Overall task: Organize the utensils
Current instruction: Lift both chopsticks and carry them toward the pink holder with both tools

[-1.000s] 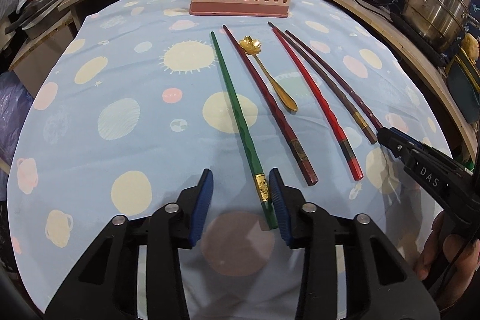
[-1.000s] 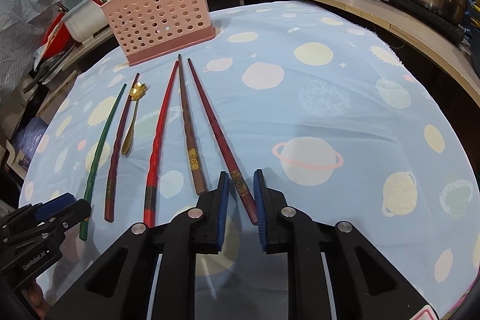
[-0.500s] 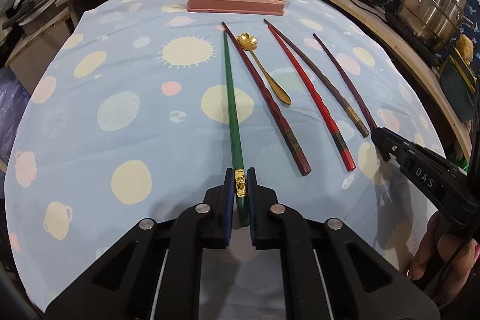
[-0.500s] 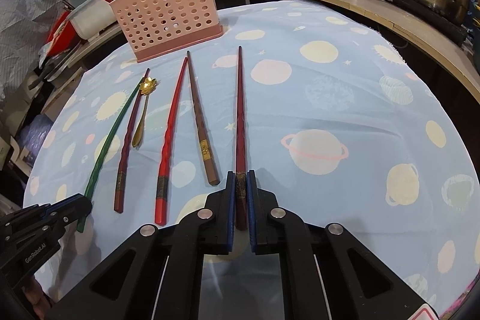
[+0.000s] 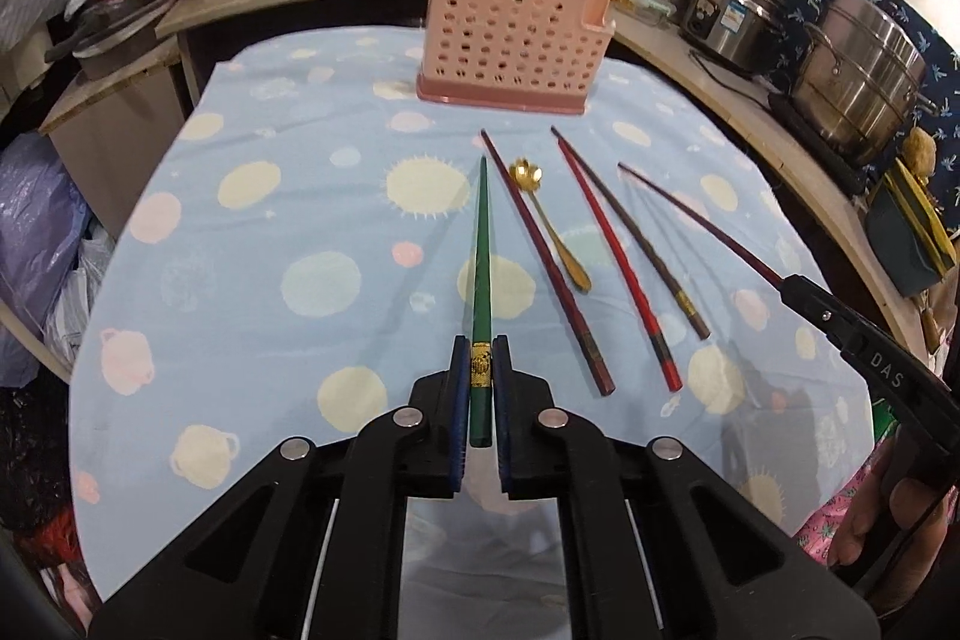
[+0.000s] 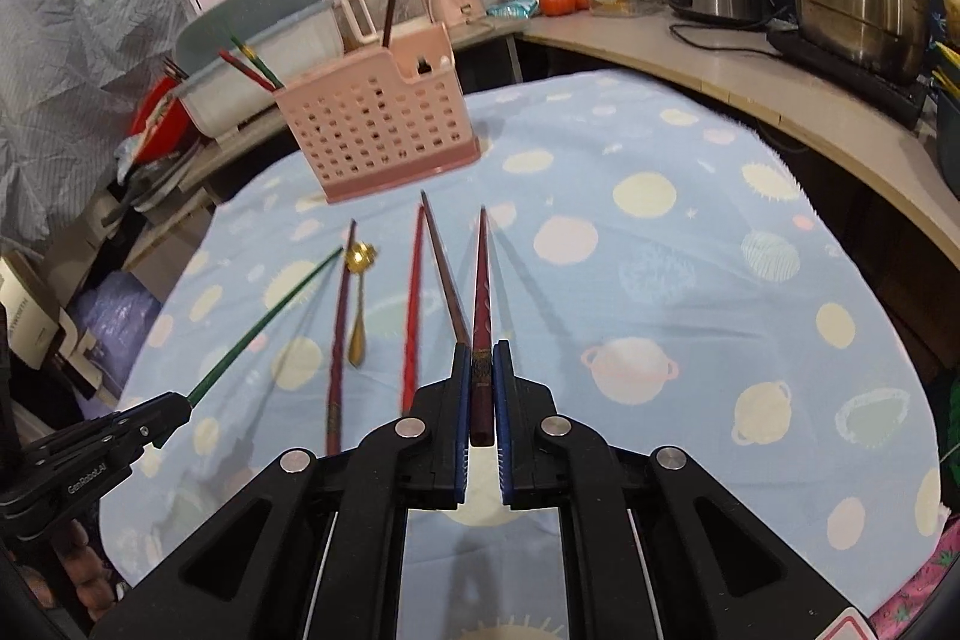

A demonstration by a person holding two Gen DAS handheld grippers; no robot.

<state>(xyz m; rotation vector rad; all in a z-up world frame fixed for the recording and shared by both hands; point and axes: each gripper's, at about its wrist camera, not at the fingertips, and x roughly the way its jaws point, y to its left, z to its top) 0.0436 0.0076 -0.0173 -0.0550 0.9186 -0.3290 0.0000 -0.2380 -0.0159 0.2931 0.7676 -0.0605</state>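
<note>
The left gripper [image 5: 480, 376] pinches a slender green chopstick [image 5: 481, 256] at its gold-banded end; the right gripper [image 6: 481, 382] pinches a dark red patterned chopstick [image 6: 482, 292], both raised above the desk [image 6: 690, 292].

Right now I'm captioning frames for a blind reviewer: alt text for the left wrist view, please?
The left gripper is shut on a green chopstick, pointing it toward a pink basket on a blue tablecloth. Three chopsticks and a gold spoon lie at right; the right gripper holds a dark red chopstick.
</note>
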